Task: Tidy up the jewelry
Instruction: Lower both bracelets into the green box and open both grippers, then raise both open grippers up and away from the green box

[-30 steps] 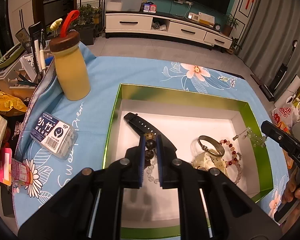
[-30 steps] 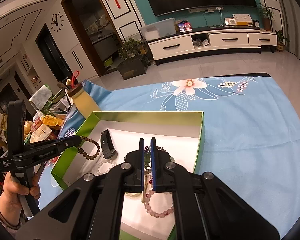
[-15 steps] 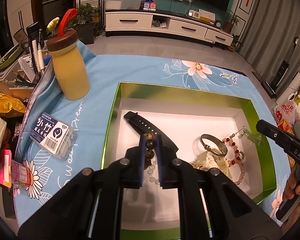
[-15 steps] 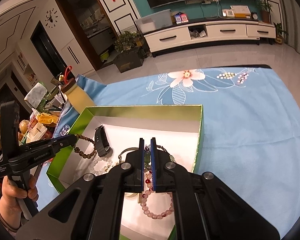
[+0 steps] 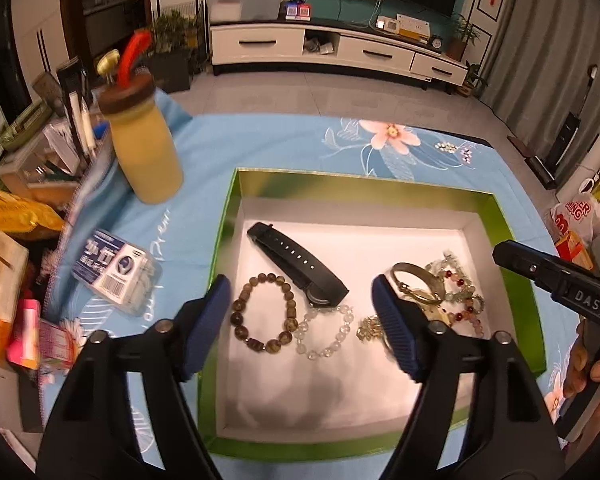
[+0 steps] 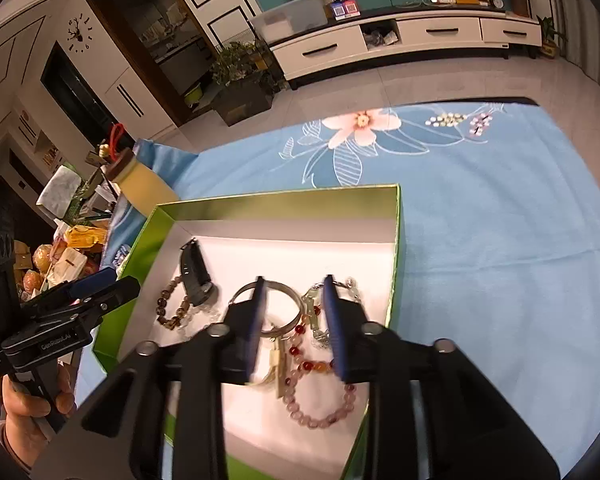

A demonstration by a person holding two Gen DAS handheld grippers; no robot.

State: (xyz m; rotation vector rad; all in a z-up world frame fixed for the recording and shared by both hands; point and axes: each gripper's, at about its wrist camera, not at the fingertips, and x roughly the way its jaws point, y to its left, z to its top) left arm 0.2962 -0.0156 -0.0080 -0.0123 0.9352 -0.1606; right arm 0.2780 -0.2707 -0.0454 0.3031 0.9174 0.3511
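Note:
A green-rimmed box (image 5: 360, 182) with a white floor holds the jewelry. My left gripper (image 5: 300, 296) hangs over it with its jaws opening wide and nothing pressed between them. Below it a brown bead bracelet (image 5: 237, 319) lies flat beside a clear bead bracelet (image 5: 312, 354) and a black watch (image 5: 296, 260). My right gripper (image 6: 294, 284) is over the right-hand pile with its jaws opening too, and its pads touch nothing. Under it lie a metal bangle (image 6: 299, 303), a pink bead bracelet (image 6: 312, 422) and a green bead pendant (image 6: 311, 304).
The box sits on a blue floral cloth (image 6: 500, 240). A yellow bottle (image 5: 148, 152) and a small clear packet (image 5: 116, 270) stand left of the box. Snack packs and boxes (image 5: 4, 216) crowd the far left edge. A hand (image 5: 588, 360) holds the right gripper.
Both grippers went from shut to open. The brown bead bracelet left the left jaws and now lies on the box floor. The green bead piece left the right jaws and rests on the pile.

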